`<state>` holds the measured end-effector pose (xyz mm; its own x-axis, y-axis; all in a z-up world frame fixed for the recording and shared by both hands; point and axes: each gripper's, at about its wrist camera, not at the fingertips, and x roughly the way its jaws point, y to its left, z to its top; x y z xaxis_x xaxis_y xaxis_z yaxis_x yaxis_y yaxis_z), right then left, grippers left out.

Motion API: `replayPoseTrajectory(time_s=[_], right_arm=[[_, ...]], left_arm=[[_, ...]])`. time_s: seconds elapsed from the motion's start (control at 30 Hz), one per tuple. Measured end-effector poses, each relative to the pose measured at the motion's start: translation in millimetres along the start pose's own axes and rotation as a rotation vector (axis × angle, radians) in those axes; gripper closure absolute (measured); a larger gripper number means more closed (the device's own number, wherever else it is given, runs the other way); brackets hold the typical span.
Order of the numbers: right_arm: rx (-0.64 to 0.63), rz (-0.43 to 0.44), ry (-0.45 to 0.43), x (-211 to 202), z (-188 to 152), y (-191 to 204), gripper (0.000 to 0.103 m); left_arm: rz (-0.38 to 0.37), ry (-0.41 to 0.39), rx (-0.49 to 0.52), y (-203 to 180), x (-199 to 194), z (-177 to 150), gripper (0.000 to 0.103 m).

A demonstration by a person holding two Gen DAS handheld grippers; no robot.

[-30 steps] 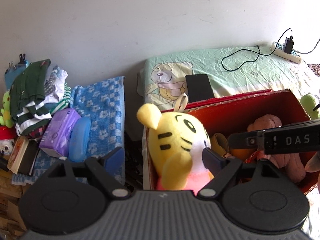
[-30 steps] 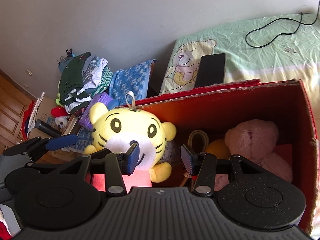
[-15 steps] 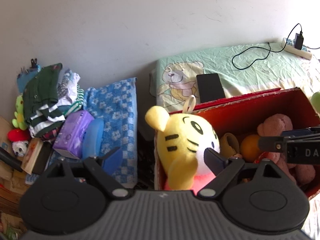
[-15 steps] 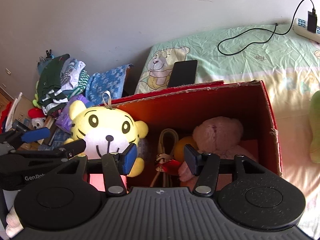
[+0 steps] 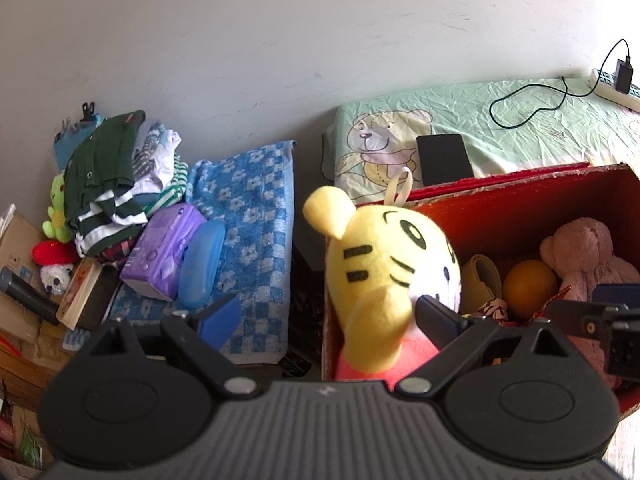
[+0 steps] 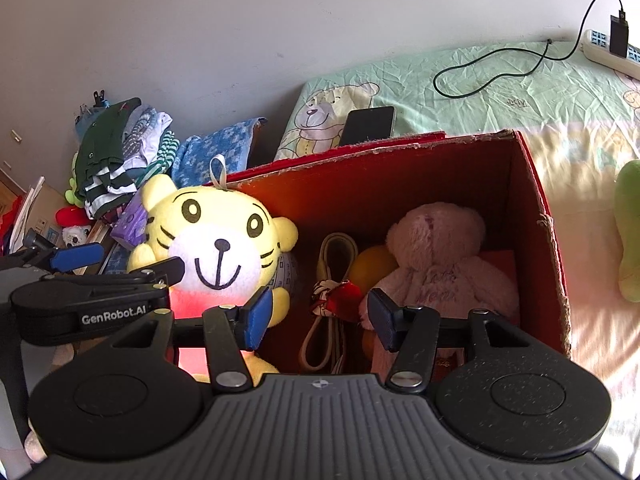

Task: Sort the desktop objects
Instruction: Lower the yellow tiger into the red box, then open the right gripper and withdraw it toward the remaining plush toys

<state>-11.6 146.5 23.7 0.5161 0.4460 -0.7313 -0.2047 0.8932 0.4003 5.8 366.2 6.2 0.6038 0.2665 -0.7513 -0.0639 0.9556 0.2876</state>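
Note:
A yellow tiger plush [image 5: 384, 264] [image 6: 216, 248] sits upright in the left end of a red cardboard box [image 5: 520, 196] [image 6: 536, 216]. My left gripper [image 5: 328, 316] is open, its right finger beside the plush, its left finger outside the box. It shows in the right wrist view [image 6: 120, 264]. My right gripper [image 6: 316, 314] is open and empty over the box's middle, above a cord [image 6: 332, 280]. A pink bear plush [image 6: 436, 256], an orange ball [image 5: 528, 288] and the cord lie in the box.
The box stands on a green bear-print sheet [image 6: 500, 92] with a black phone [image 6: 368, 124], a cable and a power strip [image 6: 608, 48]. A blue towel [image 5: 248, 220], purple pack [image 5: 160, 248], blue case [image 5: 200, 264] and clothes pile [image 5: 108, 172] lie left. A green plush [image 6: 628, 236] lies right.
Both grippers have drawn back and up from the box. The tiger plush stays in the left end of the box. The right gripper has shifted right, toward the box's middle.

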Motion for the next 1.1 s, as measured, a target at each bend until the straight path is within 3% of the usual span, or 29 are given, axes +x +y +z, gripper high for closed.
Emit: replayPoseTrajectory(time_s=[0.27,0.47,0.7,0.87,1.1], right_arm=[[-0.013,0.002,-0.019,-8,-3,-8,0.046],[-0.039,0.043,-0.003,-13,-3,-16,0.046],[-0.064,0.100,-0.006,-32,-4,-28,0.046],[-0.083,0.121,-0.028,-51,-5,-42,0.047],[-0.070,0.154,-0.045,-78,-10,-75,0.047]], left_arm=[[0.046,0.012,-0.024,-3,-2,-1,0.003],[0.132,0.012,-0.023,-13,-10,1,0.004],[0.182,0.030,-0.067,-15,-30,-1,0.004],[0.179,0.003,-0.092,-27,-56,-2,0.004],[0.101,0.000,-0.095,-70,-80,0,0.004]])
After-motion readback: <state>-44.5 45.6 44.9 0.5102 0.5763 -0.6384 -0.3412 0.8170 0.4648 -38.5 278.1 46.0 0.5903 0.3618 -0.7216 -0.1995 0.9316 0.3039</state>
